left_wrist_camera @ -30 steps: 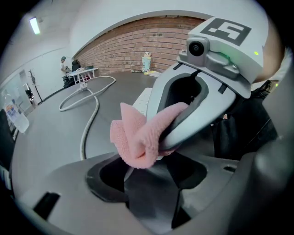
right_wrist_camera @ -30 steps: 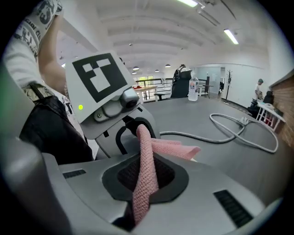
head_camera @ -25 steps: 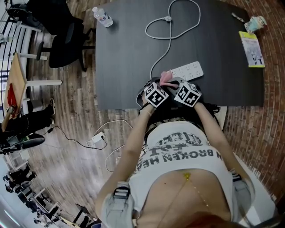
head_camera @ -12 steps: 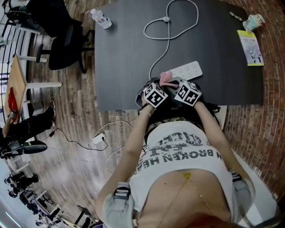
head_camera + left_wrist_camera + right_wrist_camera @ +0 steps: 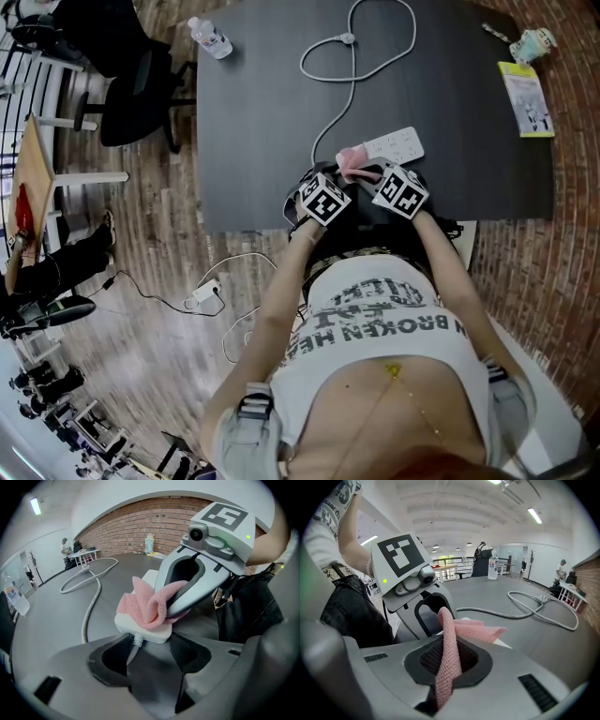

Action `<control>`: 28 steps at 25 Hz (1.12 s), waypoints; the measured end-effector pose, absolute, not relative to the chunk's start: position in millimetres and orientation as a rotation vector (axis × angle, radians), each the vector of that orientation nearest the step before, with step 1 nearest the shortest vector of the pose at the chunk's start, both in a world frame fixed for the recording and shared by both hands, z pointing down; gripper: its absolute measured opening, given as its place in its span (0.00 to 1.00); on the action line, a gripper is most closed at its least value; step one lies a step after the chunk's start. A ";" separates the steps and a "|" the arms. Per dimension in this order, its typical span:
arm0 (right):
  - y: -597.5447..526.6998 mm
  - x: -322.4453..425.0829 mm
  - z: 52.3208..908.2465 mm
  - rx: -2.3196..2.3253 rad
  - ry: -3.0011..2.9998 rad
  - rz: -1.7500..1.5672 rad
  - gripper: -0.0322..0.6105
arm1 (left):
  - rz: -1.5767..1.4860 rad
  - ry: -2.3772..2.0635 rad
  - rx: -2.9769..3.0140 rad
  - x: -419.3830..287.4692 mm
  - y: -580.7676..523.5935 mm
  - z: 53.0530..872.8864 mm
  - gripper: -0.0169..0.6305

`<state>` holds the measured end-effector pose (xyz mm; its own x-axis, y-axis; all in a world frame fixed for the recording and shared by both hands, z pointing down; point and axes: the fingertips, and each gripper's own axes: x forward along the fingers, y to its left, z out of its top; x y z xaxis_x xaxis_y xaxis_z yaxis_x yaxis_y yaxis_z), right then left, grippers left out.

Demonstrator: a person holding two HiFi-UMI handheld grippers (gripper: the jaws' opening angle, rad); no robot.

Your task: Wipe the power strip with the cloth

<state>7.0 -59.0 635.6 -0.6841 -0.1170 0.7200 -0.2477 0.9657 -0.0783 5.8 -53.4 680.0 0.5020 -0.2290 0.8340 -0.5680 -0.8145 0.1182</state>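
Right gripper view: right gripper (image 5: pixel 449 665) fingers pinch cloth (image 5: pixel 474 631); left gripper (image 5: pixel 150 658) fingers spread apart.

Shirt (image 5: pixel 375 319): "BROKEN" in dark capitals, other words unclear
Yellow leaflet (image 5: pixel 526 99), bench's far right corner: print too small to read

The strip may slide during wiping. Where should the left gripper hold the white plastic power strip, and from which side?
Best grip the white plastic power strip at its cable end, across its two long side walls, coming low from that end. It lies flat and narrow, and the pink cloth covers its top.
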 end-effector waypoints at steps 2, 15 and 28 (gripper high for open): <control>-60.9 11.4 635.7 0.263 -2.323 0.220 0.08 | 1.235 -0.660 2.371 5.9 -53.5 680.2 0.41; -71.2 31.2 635.9 0.320 -2.324 0.248 0.08 | 1.239 -0.658 2.366 7.1 -53.5 680.9 0.41; -84.2 53.5 636.8 0.393 -2.297 0.259 0.08 | 1.238 -0.668 2.369 5.2 -55.0 681.0 0.41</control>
